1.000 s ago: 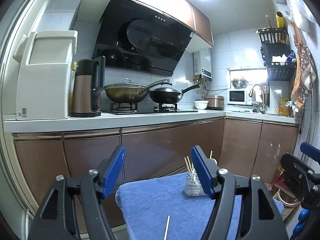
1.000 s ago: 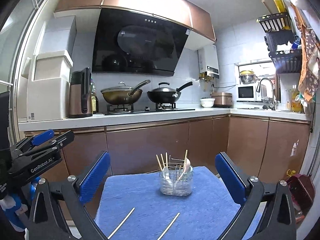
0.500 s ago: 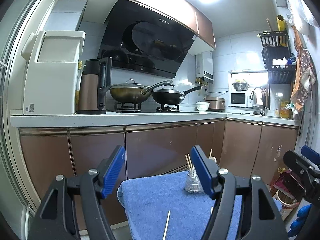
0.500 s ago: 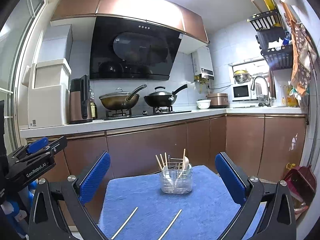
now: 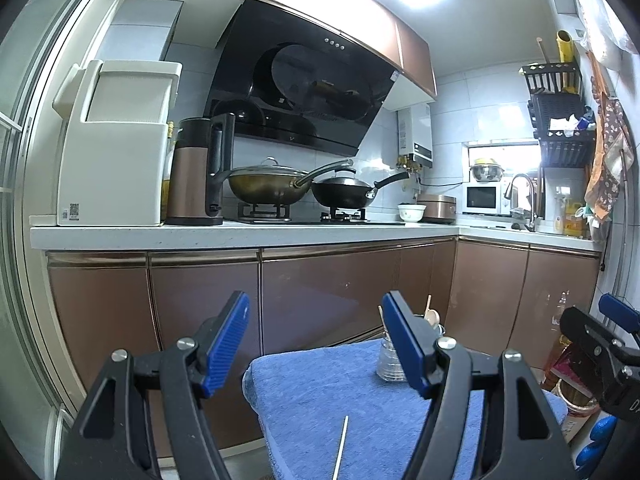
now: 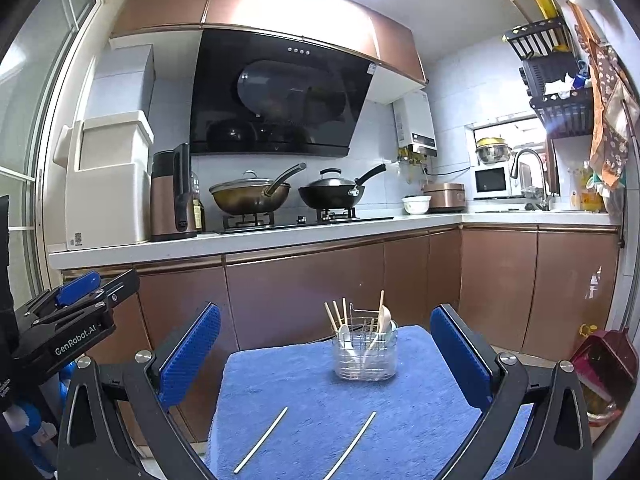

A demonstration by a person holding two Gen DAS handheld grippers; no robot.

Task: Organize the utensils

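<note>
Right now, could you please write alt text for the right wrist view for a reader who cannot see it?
The open right tool hangs over a blue towel holding a clear utensil holder of chopsticks and spoons, with two loose chopsticks lying nearer the camera. Behind are brown kitchen cabinets.

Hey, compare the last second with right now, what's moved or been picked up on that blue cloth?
Nothing was taken hold of or let go. Both views drifted a little, so the hand-held tongs shifted slightly. The left tongs and right tongs stay open and empty. The two loose wooden chopsticks still lie on the blue towel-covered table, and the clear wire-framed utensil holder stays upright.
</note>
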